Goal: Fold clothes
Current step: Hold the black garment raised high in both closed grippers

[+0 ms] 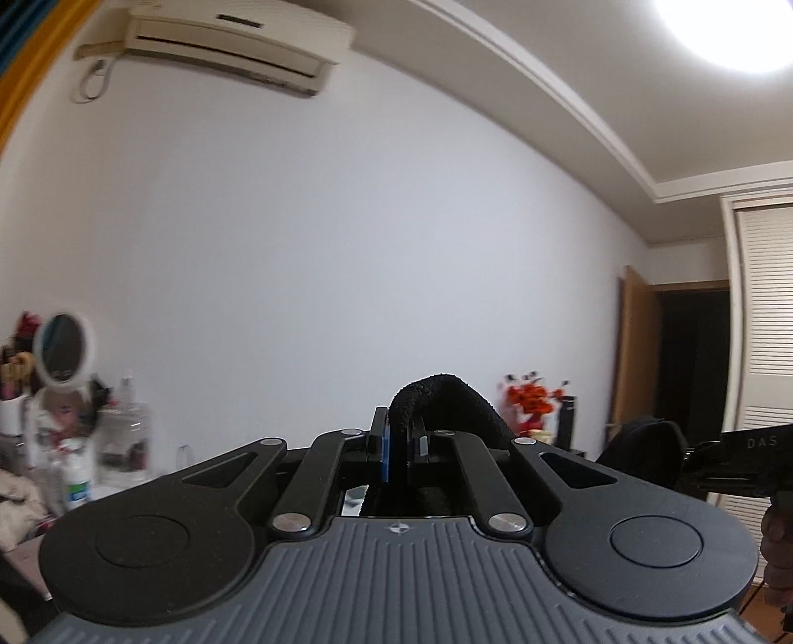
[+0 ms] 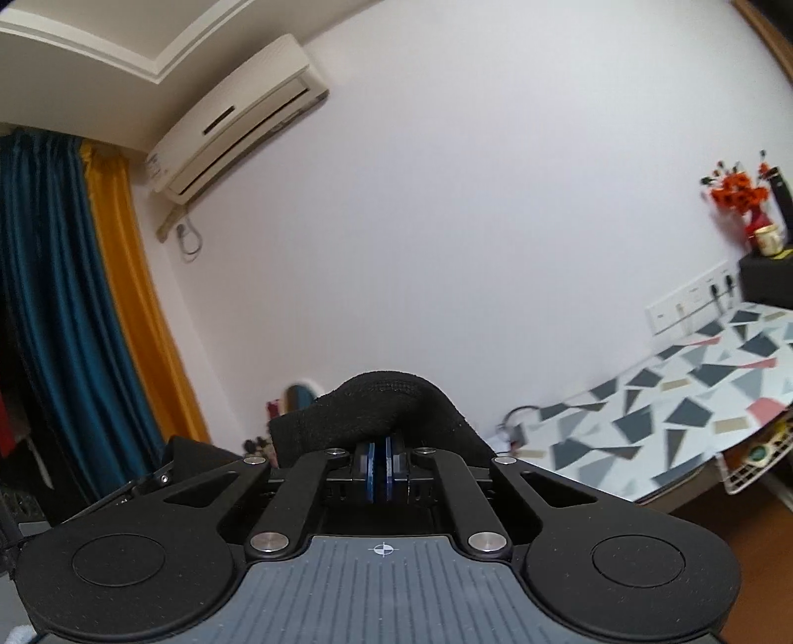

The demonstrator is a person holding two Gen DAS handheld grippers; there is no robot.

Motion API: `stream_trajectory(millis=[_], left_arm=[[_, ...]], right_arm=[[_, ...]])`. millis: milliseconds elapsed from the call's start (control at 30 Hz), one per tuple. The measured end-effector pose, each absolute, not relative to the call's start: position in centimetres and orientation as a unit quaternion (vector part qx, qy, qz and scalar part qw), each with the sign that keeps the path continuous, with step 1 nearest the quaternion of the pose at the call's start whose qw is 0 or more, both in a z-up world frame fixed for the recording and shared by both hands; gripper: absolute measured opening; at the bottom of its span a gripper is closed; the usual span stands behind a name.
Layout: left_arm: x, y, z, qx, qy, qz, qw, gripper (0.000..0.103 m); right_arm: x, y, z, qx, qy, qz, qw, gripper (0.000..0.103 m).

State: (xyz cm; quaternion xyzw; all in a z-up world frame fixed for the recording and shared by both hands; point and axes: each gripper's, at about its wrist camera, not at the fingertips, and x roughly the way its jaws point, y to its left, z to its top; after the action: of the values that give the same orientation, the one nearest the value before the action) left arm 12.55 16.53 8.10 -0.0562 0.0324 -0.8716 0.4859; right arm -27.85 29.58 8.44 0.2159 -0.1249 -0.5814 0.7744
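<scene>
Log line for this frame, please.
left gripper: shut on black garment | right gripper: shut on black garment | both level, garment lifted

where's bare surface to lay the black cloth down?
The patterned table is mostly bare, between the wall sockets and its front edge. The dresser is crowded with bottles and a mirror.

Left gripper [image 1: 399,446] level, fingers [image 1: 380,446] clamped on black cloth [image 1: 446,403] that arches up and right. White wall behind. Air conditioner [image 1: 233,42] top left; round mirror [image 1: 62,347] left; red flowers [image 1: 533,401] right.
</scene>
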Motion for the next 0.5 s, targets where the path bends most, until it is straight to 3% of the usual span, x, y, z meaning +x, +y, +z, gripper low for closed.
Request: stream_trajectory(millis=[300,500], left_arm=[[9.3,11.8,7.5,-0.060,0.022,-0.881,0.468,0.006],[11.3,7.8,7.7,-0.049,0.019,-0.869,0.492,0.006]], right_arm=[[-29.6,25.3,9.5,0.217,-0.104,-0.607,0.758,0.004],[-30.6,18.9,8.7,0.246,-0.145,-0.597,0.749,0.004]])
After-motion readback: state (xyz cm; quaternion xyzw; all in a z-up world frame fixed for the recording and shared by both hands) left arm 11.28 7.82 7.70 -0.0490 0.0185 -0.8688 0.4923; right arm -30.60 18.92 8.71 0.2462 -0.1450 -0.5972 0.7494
